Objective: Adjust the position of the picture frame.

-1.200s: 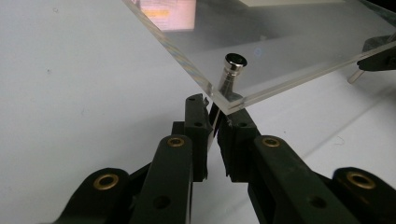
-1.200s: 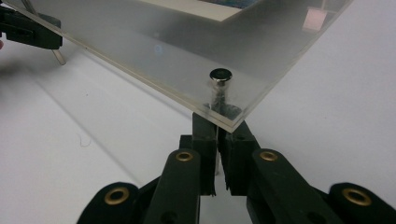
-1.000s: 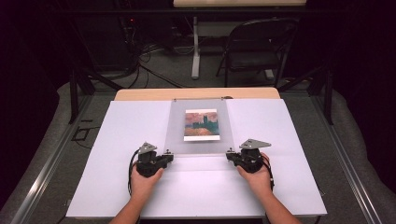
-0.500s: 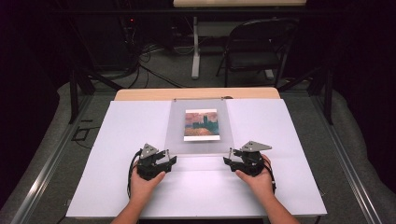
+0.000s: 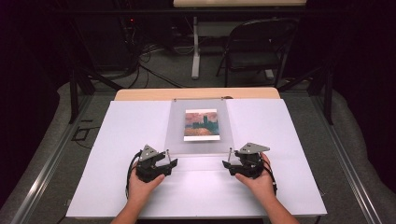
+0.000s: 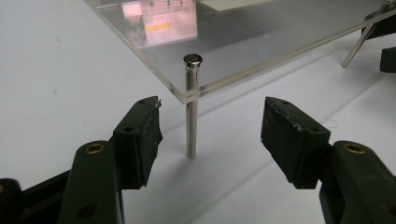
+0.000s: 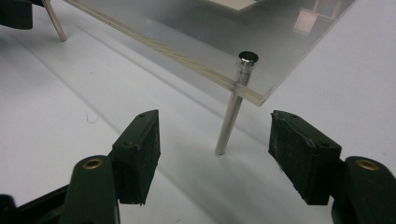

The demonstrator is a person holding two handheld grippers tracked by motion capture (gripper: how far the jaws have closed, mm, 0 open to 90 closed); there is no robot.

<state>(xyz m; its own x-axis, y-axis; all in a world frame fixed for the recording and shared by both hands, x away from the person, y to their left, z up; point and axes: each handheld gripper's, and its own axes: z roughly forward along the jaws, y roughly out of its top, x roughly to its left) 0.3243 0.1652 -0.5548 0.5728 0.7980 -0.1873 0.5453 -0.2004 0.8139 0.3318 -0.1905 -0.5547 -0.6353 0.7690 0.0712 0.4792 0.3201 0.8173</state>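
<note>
A clear acrylic sheet (image 5: pixel 177 133) stands on thin metal pins over a small orange-and-blue picture (image 5: pixel 201 124) on the white table (image 5: pixel 280 140). My left gripper (image 5: pixel 169 162) sits at the sheet's near left corner. In the left gripper view, that corner's pin (image 6: pixel 191 116) stands upright between my left gripper's (image 6: pixel 212 128) open jaws, untouched. My right gripper (image 5: pixel 229 163) is at the near right corner. Its pin (image 7: pixel 232 109) leans slightly between my right gripper's (image 7: pixel 215 135) open jaws, clear of both pads. Both pairs of jaws have just been opening.
The white table top extends well to either side of the sheet and in front of my hands. A dark folding chair (image 5: pixel 257 46) and a table leg (image 5: pixel 196 46) stand on the floor beyond the far edge. Cables lie on the floor at the back left.
Both grippers' jaws have spread apart around the two near corner pins. The hands have stayed about where they were, and the sheet has not moved.
</note>
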